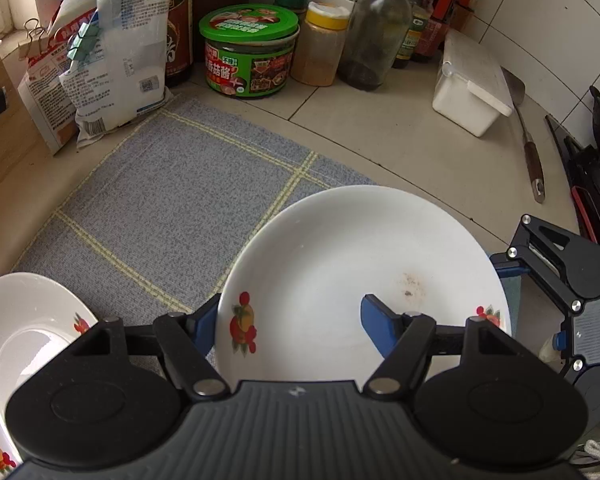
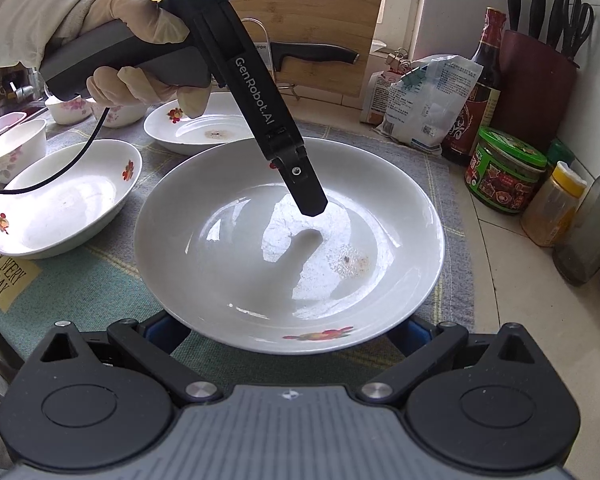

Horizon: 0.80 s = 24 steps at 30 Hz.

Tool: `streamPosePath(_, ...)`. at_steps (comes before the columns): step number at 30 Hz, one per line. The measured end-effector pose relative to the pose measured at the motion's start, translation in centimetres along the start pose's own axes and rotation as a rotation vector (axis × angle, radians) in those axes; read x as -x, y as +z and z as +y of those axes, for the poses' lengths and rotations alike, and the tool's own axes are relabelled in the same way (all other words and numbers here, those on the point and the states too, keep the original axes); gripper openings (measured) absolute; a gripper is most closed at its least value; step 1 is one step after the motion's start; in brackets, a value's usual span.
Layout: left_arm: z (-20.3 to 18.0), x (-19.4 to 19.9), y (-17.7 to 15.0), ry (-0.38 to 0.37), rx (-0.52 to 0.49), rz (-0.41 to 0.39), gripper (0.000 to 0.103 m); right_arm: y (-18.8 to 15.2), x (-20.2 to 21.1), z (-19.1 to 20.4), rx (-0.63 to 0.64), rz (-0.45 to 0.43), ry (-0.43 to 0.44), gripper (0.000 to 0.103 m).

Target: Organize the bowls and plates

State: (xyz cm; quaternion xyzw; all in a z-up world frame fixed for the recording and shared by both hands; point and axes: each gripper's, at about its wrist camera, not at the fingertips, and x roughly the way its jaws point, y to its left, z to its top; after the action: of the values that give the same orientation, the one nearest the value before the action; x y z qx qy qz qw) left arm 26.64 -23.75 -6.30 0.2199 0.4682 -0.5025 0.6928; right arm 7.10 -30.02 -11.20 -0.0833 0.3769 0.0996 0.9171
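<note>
Kitchen counter tiles [image 1: 400,140] run back to a crowd of jars and bottles, a green-lidded jar [image 1: 249,50] among them. On the checked cloth [image 1: 172,200] my left gripper [image 1: 288,326] pinches the near rim of the white plate [image 1: 360,264], one finger inside, one outside. My right gripper [image 2: 288,330] straddles the opposite rim; whether it presses, I cannot tell. Two more plates [image 2: 64,196] and small bowls [image 2: 14,152] sit to its left.

Right tool fingertips: hidden under the large plate [image 2: 288,240] rim; grip cannot be told.
Second plate [image 1: 24,344]: cut off at left edge, partly behind tool body.
Spatula [image 1: 530,148]: blade partly hidden behind white box [image 1: 474,80].
</note>
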Motion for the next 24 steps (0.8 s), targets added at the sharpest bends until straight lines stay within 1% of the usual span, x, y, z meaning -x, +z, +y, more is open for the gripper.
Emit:
streamPosePath(6,0.9,-0.9,2.9,0.008,0.0,-0.016,0.071,0.7,-1.3,-2.5,-0.01,0.009,-0.003,0.103)
streamPosePath(9,1.4,-1.7,3.8,0.009,0.011,-0.021,0.071,1.0,-2.0,-3.4,-0.013,0.015,-0.006,0.103)
streamPosePath(18,2.8,-3.8,5.3,0.043,0.023,-0.026,0.071,2.1,-4.5,-5.6,-0.014,0.028,-0.008,0.103)
streamPosePath(24,3.3,-4.7,5.9,0.047,0.024,-0.029,0.071,2.3,-5.6,-6.5,-0.033,0.038,-0.002,0.103)
